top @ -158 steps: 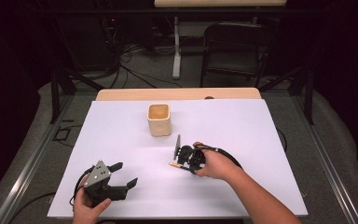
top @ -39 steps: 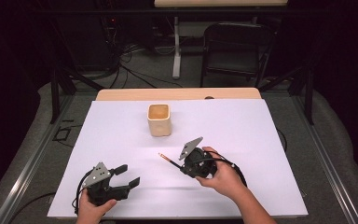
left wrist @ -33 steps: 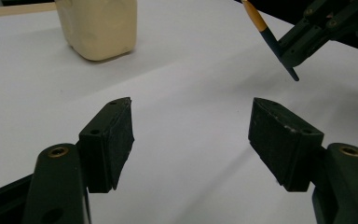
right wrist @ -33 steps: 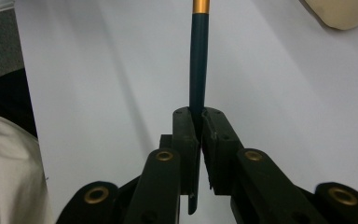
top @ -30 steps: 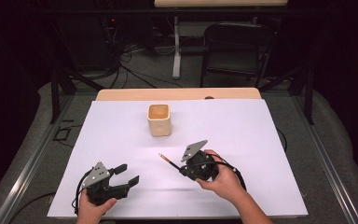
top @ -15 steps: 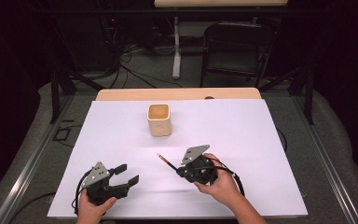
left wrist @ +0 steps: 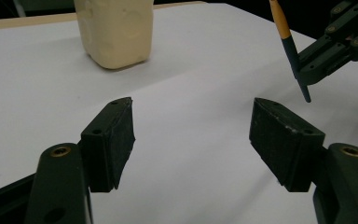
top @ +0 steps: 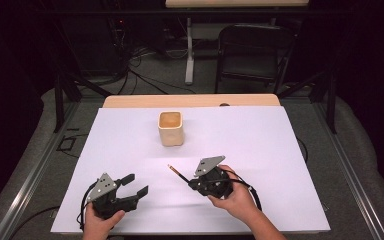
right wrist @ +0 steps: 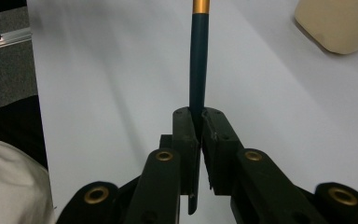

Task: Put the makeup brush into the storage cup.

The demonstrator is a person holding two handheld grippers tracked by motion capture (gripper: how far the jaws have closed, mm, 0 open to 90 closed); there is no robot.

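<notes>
White paper covers your worktop, and your right hand-held gripper (top: 192, 181) pinches the pencil (right wrist: 198, 60) near its low end, so it may pivot or slip before reaching the cup (top: 171, 128); your left hand-held gripper (left wrist: 193, 135) gapes empty

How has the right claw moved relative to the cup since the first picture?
Yes: the right claw, gripping the pencil, has drawn back from the cup toward the table's near edge.
</notes>
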